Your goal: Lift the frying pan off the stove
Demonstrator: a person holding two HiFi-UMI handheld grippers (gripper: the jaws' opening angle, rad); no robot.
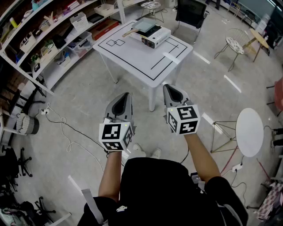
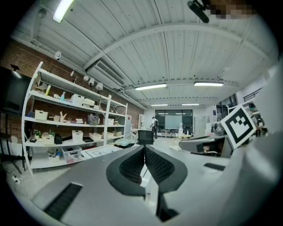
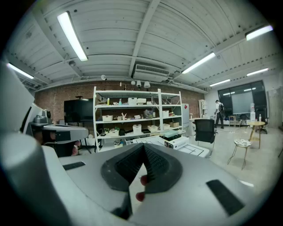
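The white bins point(image 1: 79, 20) on the shelves point(image 1: 53, 39) in the upper left hold small odds and ends, too small to tell apart. At the top centre, on the far side of the white table point(image 1: 132, 57), the frying pan point(image 1: 146, 25) sits on the stove point(image 1: 152, 37). It looks square and pale green, and what is in it I cannot tell. Its wooden handle sticks out toward the left of the frame and dips slightly, so the pan's long axis runs roughly left to right.

The left gripper point(image 1: 127, 95) and right gripper point(image 1: 168, 87) hang side by side at lower centre, well short of the table. Each has its jaws pressed together on nothing.

A black chair point(image 1: 191, 13) stands behind the table. A cable point(image 1: 66, 130) trails over the floor on the left, and a round side table point(image 1: 250, 132) stands at the right.
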